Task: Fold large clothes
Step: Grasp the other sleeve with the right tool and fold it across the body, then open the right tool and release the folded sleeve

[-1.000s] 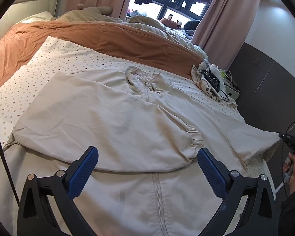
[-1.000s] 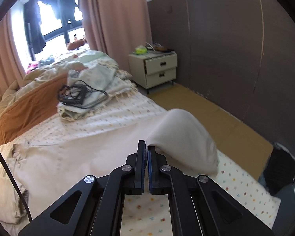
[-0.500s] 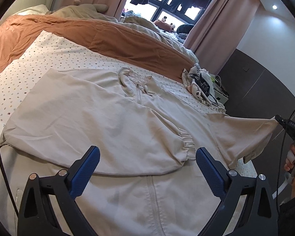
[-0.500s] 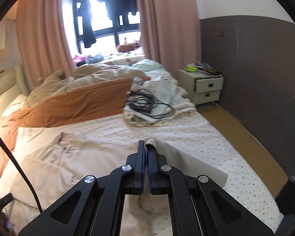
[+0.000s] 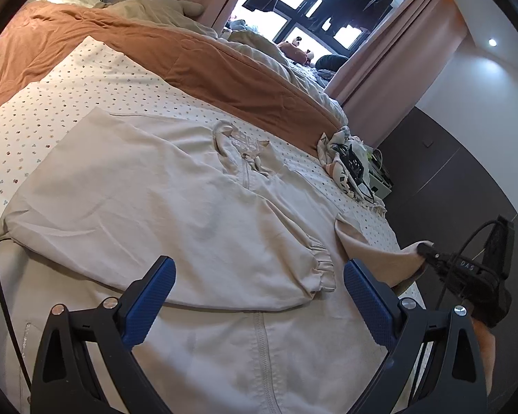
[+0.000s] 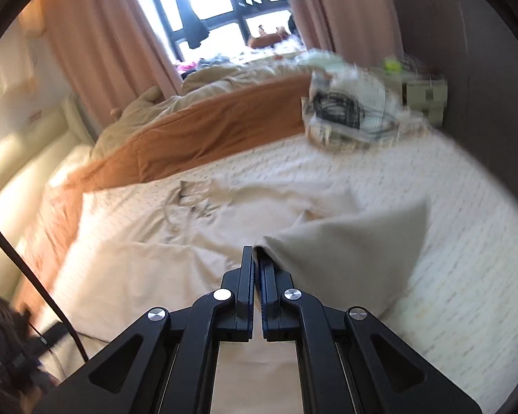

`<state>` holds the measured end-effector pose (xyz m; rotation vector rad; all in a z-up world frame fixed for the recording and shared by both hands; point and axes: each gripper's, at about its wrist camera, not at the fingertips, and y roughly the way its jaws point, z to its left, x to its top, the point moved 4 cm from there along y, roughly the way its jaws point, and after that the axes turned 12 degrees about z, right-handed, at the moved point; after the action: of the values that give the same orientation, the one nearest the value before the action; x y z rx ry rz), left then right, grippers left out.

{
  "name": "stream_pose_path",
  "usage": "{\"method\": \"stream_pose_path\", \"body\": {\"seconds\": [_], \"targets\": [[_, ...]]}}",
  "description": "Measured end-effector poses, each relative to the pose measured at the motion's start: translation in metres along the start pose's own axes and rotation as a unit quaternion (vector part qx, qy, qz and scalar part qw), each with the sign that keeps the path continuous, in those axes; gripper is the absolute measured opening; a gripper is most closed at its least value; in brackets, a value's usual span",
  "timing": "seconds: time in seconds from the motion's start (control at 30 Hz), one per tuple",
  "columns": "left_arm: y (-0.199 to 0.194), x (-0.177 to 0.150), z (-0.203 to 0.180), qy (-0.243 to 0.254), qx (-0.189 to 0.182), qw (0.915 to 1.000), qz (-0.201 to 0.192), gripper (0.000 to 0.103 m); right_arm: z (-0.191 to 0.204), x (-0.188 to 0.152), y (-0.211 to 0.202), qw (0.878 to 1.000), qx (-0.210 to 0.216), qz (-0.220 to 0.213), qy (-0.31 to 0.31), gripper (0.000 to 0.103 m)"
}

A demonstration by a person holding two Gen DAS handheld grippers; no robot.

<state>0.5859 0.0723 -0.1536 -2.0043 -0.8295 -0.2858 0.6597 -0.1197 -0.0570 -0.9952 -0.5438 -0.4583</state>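
A large beige zip jacket (image 5: 176, 207) lies spread on the dotted bedsheet (image 5: 51, 103), its left sleeve folded across the chest, cuff (image 5: 319, 269) near the zip. My left gripper (image 5: 255, 296) is open and empty, hovering over the jacket's lower front. My right gripper (image 6: 258, 258) is shut on the jacket's right sleeve (image 6: 348, 248), holding it lifted over the jacket; the gripper also shows in the left wrist view (image 5: 428, 252) at the bed's right edge. The right wrist view is blurred by motion.
A rust-orange duvet (image 5: 203, 65) lies bunched behind the jacket. A small cloth pile with black cables (image 5: 345, 162) sits at the bed's far right corner. A nightstand (image 6: 424, 100) stands beside it. A dark wall runs along the right.
My right gripper has swung the held sleeve up off the bed's right edge and inward toward the jacket's body. My left gripper stays open over the hem.
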Motion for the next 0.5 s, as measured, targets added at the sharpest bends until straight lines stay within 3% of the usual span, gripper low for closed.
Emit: {"method": "stream_pose_path", "body": {"seconds": [0.1,0.17,0.2,0.23,0.4,0.5], "targets": [[-0.002,0.000,0.002,-0.003,-0.003,1.0000,-0.001,0.100,-0.014,-0.015,0.034,0.996,0.046,0.033,0.065,0.007],[-0.003,0.000,0.002,0.000,0.000,1.0000,-0.001,0.100,-0.024,-0.025,0.049,0.993,0.053,0.058,0.089,0.032],[-0.004,0.000,0.002,0.001,0.000,1.0000,-0.001,0.100,-0.031,-0.025,0.048,0.992,0.046,0.064,0.100,0.068],[-0.004,0.000,0.002,0.001,0.001,1.0000,-0.001,0.100,-0.040,-0.020,0.048,0.991,0.052,0.059,0.111,0.088],[0.003,-0.002,-0.002,0.006,0.006,0.9999,0.010,0.100,-0.086,-0.020,0.020,0.977,0.097,0.045,0.183,0.088],[0.003,-0.006,-0.013,0.022,0.010,0.9997,0.010,0.100,-0.109,-0.035,-0.006,0.973,0.092,0.017,0.211,0.088]]}}
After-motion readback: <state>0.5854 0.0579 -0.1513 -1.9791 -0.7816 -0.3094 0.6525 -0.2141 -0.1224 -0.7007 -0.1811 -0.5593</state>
